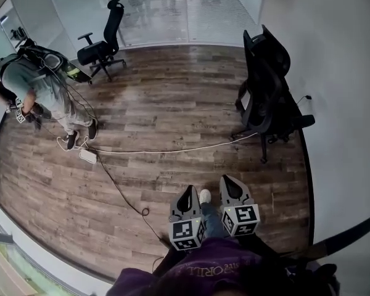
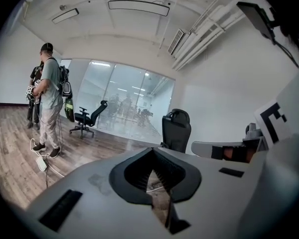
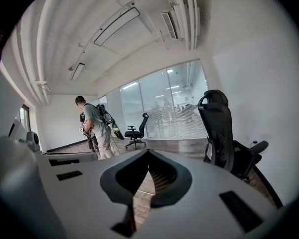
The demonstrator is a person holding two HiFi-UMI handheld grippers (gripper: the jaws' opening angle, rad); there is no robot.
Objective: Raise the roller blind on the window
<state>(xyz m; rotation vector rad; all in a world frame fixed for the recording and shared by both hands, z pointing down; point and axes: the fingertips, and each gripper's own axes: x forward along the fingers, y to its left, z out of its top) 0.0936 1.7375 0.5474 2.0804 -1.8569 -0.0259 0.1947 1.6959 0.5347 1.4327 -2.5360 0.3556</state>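
I can make out no roller blind in any view. A glass wall with slatted blinds behind it closes the far end of the room, and a window ledge runs along the lower left of the head view. My left gripper and right gripper are held side by side close to my body, pointing out over the wooden floor. Both are shut with nothing between the jaws. In the gripper views the left gripper and the right gripper show their tips meeting, with only floor beyond.
A black office chair stands by the white wall on the right, and another chair sits far left near the glass. A person with a backpack stands at the left. A white cable and a power strip lie across the floor.
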